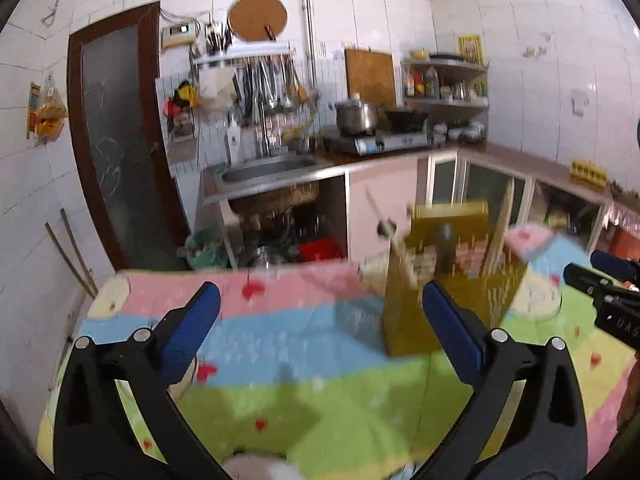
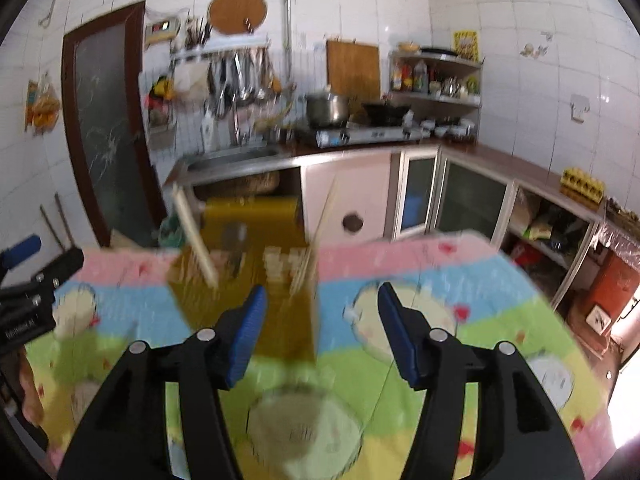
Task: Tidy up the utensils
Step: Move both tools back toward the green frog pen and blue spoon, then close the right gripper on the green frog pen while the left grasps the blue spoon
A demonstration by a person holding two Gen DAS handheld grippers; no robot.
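— While your left tool (image 1: 320, 312) gapes empty, where's the yellow utensil holder (image 1: 448, 280)?
— On the desk (image 1: 280, 336), just ahead-right. Your right tool (image 2: 322, 312), parted too, sits just behind it.

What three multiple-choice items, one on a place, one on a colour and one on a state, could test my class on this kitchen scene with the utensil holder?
1. Where does the utensil holder stand?
A. in the sink
B. on the patterned cloth
C. on the stove

2. What colour are the gripper pads?
A. blue
B. red
C. white

3. How do the jaws of the right gripper stand?
A. clamped on a chopstick
B. shut on nothing
C. apart, with nothing pressed between them

Answers:
1 B, the yellow holder rests on the pink, blue and green cloth over the table.
2 A, both wrist views show blue pads on black fingers.
3 C, only cloth and the holder behind show in the gap between the pads.
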